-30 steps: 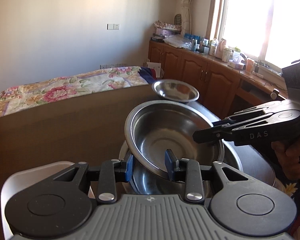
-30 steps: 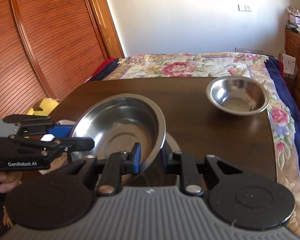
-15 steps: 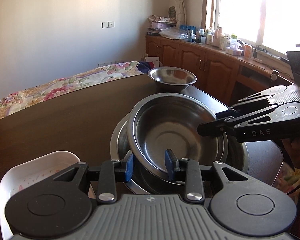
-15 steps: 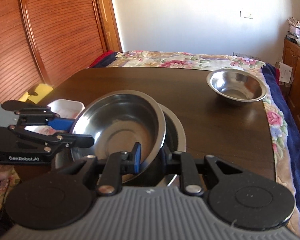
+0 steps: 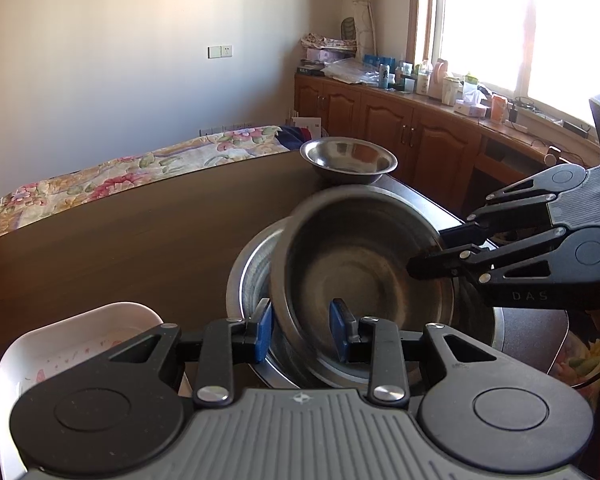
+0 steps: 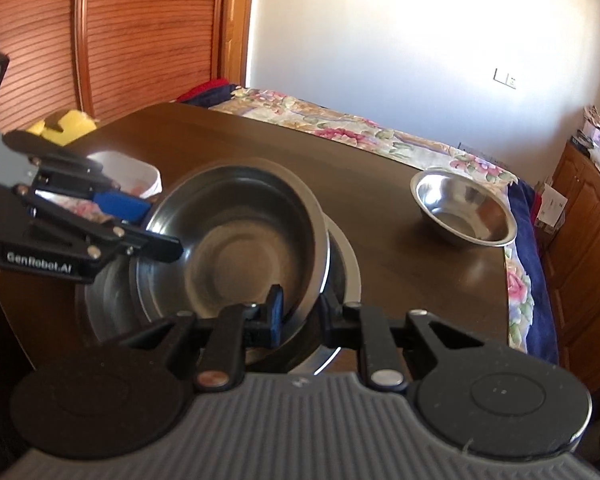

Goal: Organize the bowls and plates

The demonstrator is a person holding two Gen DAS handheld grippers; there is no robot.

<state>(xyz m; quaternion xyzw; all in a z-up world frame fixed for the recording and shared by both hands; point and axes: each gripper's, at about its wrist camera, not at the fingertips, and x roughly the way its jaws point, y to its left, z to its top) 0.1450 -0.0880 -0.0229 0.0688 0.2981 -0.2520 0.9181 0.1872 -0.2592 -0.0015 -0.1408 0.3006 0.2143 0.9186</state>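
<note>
A wide steel bowl (image 5: 360,264) (image 6: 236,240) leans inside a larger steel basin (image 5: 248,276) (image 6: 346,264) on the dark wooden table (image 5: 140,232). My left gripper (image 5: 302,334) is shut on the bowl's near rim, one blue pad outside the wall and one inside. From the opposite side my right gripper (image 6: 300,314) is shut on the rim as well. Each gripper shows in the other's view: the right gripper (image 5: 428,254) at the bowl's right edge, the left gripper (image 6: 160,228) at its left edge. A smaller steel bowl (image 5: 348,160) (image 6: 464,212) stands alone near the table's far corner.
A white dish (image 5: 80,340) (image 6: 136,172) sits on the table beside the basin, close to my left gripper. A bed with a floral cover (image 5: 140,168) runs along the table's far side. Wooden cabinets (image 5: 420,136) with clutter on top stand under the window.
The held bowl has come down from a tilted hover into the larger basin. The right wrist view has rolled, and the white dish shows more fully.
</note>
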